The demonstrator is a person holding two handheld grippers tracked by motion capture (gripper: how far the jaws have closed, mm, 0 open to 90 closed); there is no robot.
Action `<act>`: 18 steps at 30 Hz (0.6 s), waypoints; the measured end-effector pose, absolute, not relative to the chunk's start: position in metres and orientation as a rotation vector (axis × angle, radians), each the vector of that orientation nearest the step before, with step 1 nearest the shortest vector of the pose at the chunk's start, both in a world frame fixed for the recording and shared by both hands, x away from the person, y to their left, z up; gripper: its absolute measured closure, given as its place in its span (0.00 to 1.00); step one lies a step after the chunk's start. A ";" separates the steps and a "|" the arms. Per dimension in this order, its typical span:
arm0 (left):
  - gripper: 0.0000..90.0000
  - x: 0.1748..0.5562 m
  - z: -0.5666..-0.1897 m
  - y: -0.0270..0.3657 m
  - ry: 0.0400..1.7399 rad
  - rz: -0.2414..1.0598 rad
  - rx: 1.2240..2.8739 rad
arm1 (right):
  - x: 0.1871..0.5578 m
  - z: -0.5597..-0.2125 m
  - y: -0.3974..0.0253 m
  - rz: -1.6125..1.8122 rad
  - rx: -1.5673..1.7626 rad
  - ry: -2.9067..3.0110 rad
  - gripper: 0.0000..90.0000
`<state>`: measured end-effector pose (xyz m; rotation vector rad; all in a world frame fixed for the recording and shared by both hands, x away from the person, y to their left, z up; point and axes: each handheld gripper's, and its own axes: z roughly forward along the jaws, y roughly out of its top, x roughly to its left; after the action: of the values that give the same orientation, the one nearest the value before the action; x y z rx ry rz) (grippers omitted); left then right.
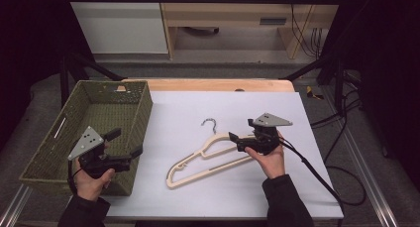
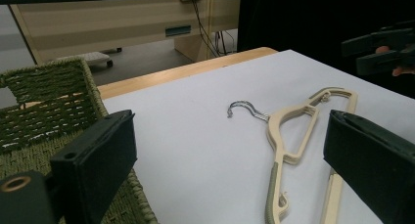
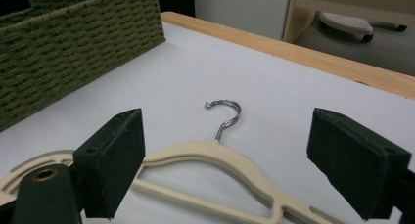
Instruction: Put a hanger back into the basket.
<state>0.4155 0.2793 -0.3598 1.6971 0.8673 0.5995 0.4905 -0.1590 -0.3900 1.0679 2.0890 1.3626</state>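
Note:
A cream plastic hanger (image 1: 208,157) with a metal hook (image 1: 210,124) lies flat on the white table cover, hook toward the far side. My right gripper (image 1: 234,141) hovers open just above the hanger's right shoulder; in the right gripper view its jaws stand wide either side of the hanger (image 3: 205,158) and hook (image 3: 226,111), holding nothing. My left gripper (image 1: 125,143) is open over the near right corner of the green woven basket (image 1: 49,152), away from the hanger (image 2: 293,136). The left gripper view shows the right gripper (image 2: 379,48) at the far right.
The basket (image 2: 44,101) (image 3: 63,43) sits at the table's left, overhanging the white cover (image 1: 223,108). A wooden table edge (image 1: 213,85) runs along the back. Cables trail from the right gripper off the right side. Cabinets stand on the floor beyond.

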 end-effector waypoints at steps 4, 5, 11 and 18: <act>0.06 0.416 -0.360 0.280 0.869 0.598 1.695 | 0.505 -0.394 -0.142 1.311 1.054 2.121 0.18; 0.06 0.416 -0.360 0.280 0.869 0.598 1.696 | 0.512 -0.396 -0.134 1.280 1.060 2.129 0.19; 0.06 0.416 -0.361 0.280 0.869 0.599 1.696 | 0.535 -0.409 -0.115 1.243 1.097 2.165 0.27; 0.06 0.416 -0.361 0.280 0.868 0.595 1.696 | 0.555 -0.423 -0.099 1.159 1.142 2.222 0.38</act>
<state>0.4162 0.2803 -0.3612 1.6961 0.8685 0.5950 0.5546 -0.0988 -0.4229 1.1418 2.2220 1.1591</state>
